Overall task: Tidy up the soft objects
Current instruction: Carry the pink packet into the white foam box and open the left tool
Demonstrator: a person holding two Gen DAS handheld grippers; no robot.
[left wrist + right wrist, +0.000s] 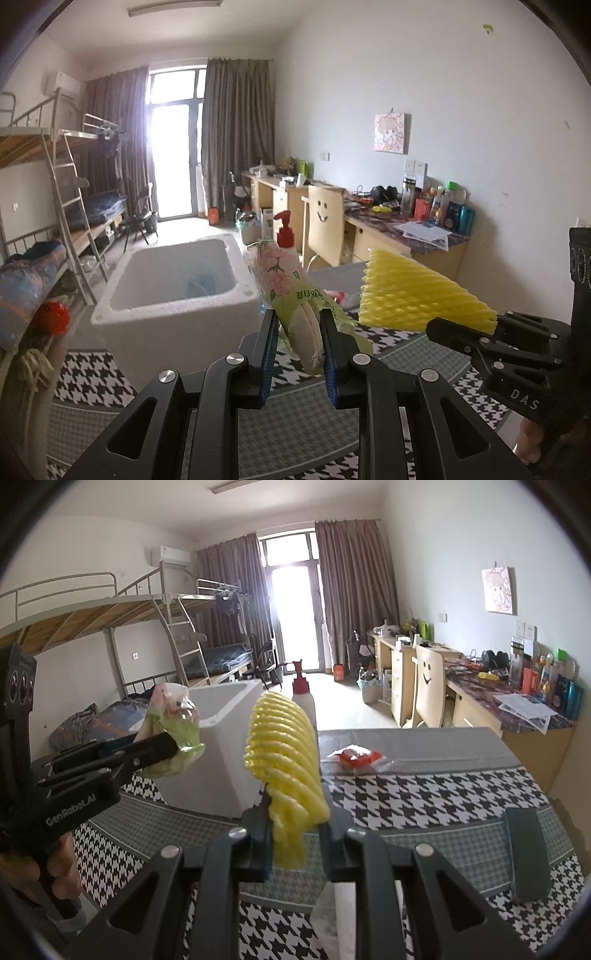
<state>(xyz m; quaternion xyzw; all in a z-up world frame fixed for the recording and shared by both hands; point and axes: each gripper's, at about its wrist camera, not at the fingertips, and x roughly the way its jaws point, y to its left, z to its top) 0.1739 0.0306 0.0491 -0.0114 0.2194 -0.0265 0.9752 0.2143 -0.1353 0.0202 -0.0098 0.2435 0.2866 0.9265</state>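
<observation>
Grippers both clamp narrow: left gripper [297, 334] pinches a floral pack [291, 295], right gripper [295, 825] a yellow net [286, 760], box [177, 280] at ten o'clock.

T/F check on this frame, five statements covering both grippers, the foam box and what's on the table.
1. The left gripper is clamped on a floral plastic packet. True.
2. The right gripper is empty. False: it is shut on a yellow foam net.
3. The white foam box has its lid on. False: it is open on top.
4. A red-and-clear packet lies on the table. True.
5. Both held items rest on the houndstooth cloth. False: both are held above it.
</observation>
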